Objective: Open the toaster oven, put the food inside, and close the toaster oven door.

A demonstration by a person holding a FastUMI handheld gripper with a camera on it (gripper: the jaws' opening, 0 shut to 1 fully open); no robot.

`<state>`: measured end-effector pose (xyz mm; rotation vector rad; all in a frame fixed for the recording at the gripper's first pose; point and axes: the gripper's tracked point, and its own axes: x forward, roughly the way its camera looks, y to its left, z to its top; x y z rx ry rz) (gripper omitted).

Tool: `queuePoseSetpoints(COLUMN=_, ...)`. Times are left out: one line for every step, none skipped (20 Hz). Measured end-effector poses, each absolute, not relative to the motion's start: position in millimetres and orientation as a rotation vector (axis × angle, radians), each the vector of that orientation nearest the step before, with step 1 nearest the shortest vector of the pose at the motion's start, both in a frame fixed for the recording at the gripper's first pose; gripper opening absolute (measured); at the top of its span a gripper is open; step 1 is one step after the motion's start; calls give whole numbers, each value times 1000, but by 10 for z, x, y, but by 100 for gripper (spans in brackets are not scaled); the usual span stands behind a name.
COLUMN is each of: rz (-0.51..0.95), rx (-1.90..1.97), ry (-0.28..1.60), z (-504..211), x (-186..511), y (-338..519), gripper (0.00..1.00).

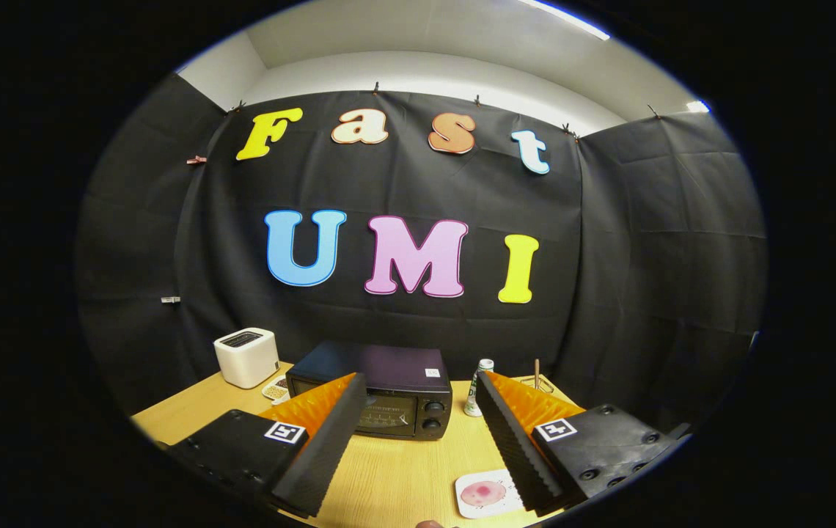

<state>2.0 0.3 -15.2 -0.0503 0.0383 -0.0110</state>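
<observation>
A black toaster oven (389,392) stands on the wooden table (403,469) beyond my fingers, its glass door shut and two knobs on its right side. My gripper (418,389) is open, with nothing between its ridged black pads; the left fingertip (348,392) overlaps the oven's left front. A white square plate (484,495) holding a round pink piece of food lies on the table close by, just inside the right finger (517,440).
A white pop-up toaster (246,357) stands left of the oven, with a small patterned dish (275,389) between them. A small white bottle (478,387) stands right of the oven. Behind the right finger is a thin stick in a tray (537,375).
</observation>
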Motion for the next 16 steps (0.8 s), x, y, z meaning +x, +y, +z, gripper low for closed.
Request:
queuePoseSetpoints(rz=-11, rx=-49, ry=44, z=-159, x=32, y=10, gripper=98)
queuePoseSetpoints(rz=-8, rx=-47, ry=48, z=-176, x=57, y=25, gripper=98)
queuePoseSetpoints(rz=-5, rx=-47, ry=50, z=-171, x=88, y=42, gripper=98)
queuePoseSetpoints(rz=-2, rx=-49, ry=52, z=-179, x=123, y=55, gripper=98)
queuePoseSetpoints(rz=5, rx=-53, ry=57, z=-197, x=158, y=77, gripper=98)
queuePoseSetpoints(rz=10, rx=-55, ry=61, z=-209, x=197, y=92, gripper=98)
queuePoseSetpoints(rz=14, rx=-56, ry=67, z=-229, x=246, y=99, gripper=98)
queuePoseSetpoints(rz=19, rx=-54, ry=75, z=-260, x=293, y=104, gripper=98)
queuePoseSetpoints(rz=24, rx=-48, ry=85, z=-291, x=362, y=122, gripper=98)
queuePoseSetpoints(rz=28, rx=-43, ry=94, z=-315, x=418, y=139, gripper=98)
queuePoseSetpoints(rz=33, rx=-37, ry=103, z=-335, x=460, y=151, gripper=98)
queuePoseSetpoints(rz=39, rx=-31, ry=113, z=-372, x=539, y=174, gripper=98)
queuePoseSetpoints(rz=45, rx=-30, ry=127, z=-416, x=623, y=196, gripper=98)
queuePoseSetpoints(rz=53, rx=-28, ry=145, z=-475, x=701, y=225, gripper=98)
queuePoseSetpoints(rz=60, rx=-27, ry=155, z=-512, x=774, y=270, gripper=98)
queuePoseSetpoints(rz=65, rx=-27, ry=165, z=-547, x=849, y=307, gripper=98)
